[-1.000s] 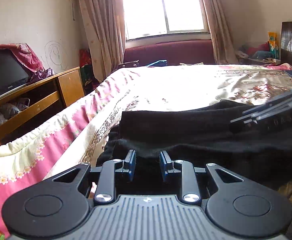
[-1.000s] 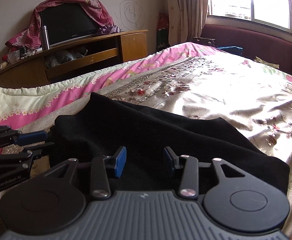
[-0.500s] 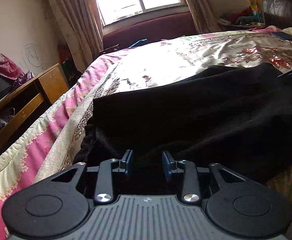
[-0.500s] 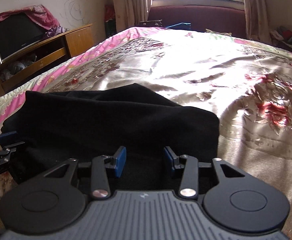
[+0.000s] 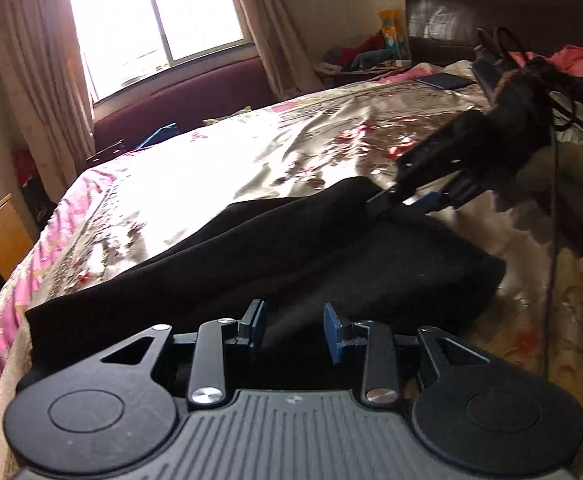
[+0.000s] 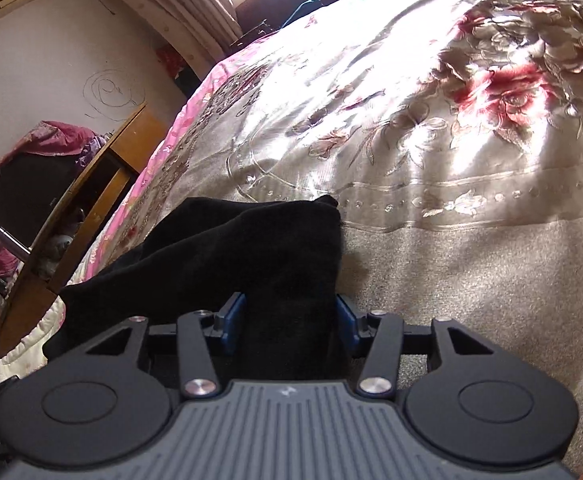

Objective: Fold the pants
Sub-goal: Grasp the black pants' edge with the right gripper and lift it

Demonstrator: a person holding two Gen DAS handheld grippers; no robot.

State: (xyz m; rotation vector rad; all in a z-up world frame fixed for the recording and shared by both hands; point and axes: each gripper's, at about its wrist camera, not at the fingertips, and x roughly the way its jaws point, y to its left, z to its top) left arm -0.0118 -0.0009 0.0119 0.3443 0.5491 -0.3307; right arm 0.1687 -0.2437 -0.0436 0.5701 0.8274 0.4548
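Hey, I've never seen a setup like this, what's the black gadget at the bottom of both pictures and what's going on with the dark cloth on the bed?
There is no robot here. A person holds a two-finger gripper in each hand, and each carries a camera looking forward along its fingers, so one picture comes from each hand. The left gripper has black pants between its blue pads, with gaps beside them. The right gripper sits at the other end of the pants, its jaws opening with cloth between them; the left view shows it too. The pants lie on a flowered bedspread. A window and a headboard are behind.
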